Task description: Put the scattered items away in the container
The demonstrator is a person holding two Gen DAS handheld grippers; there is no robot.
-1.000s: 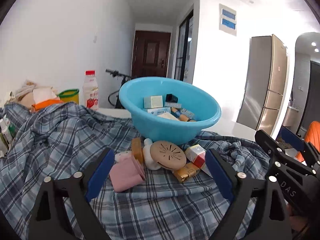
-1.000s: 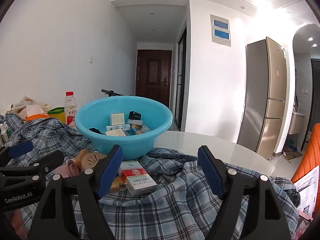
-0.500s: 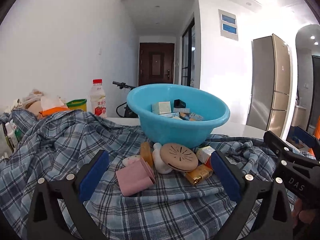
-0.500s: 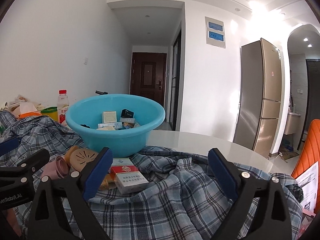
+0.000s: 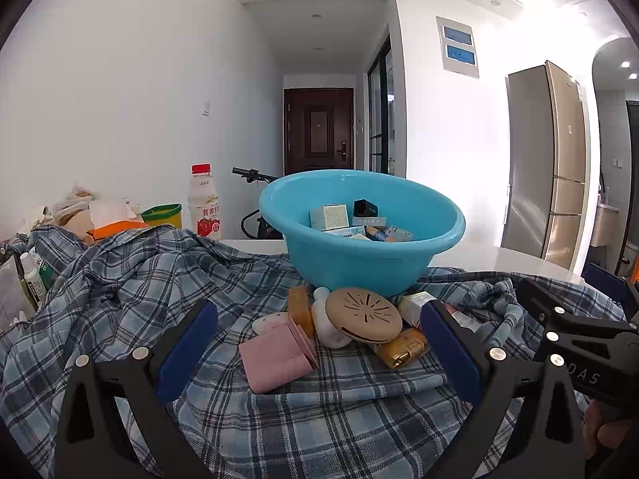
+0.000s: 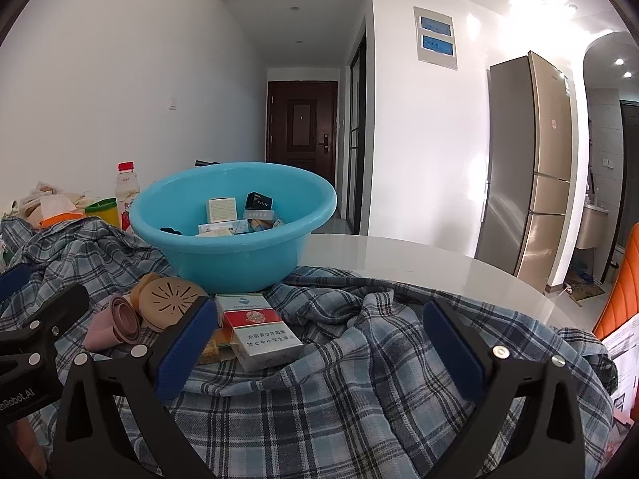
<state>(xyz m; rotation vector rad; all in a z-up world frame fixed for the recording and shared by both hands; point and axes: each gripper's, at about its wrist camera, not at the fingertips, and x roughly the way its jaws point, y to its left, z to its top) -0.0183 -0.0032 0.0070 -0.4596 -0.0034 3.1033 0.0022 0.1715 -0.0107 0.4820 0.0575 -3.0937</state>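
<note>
Blue basin [image 5: 361, 235] at frame centre on a plaid cloth [image 5: 120, 291], small boxes already inside. Loose items piled against its near side: pink pouch [image 5: 275, 355], tan round disc [image 5: 363, 313], red-and-white carton [image 6: 259, 329]. Left gripper [image 5: 317, 349] spread wide, nothing between the jaws, pile just beyond. Right gripper [image 6: 317, 345] jaws opening, nearly full spread, empty; carton lies just past its left finger.

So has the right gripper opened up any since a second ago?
Yes. The right gripper's jaws are opening: its left finger now sits left of the red and white box, which it overlapped before. Nothing is gripped.
</note>
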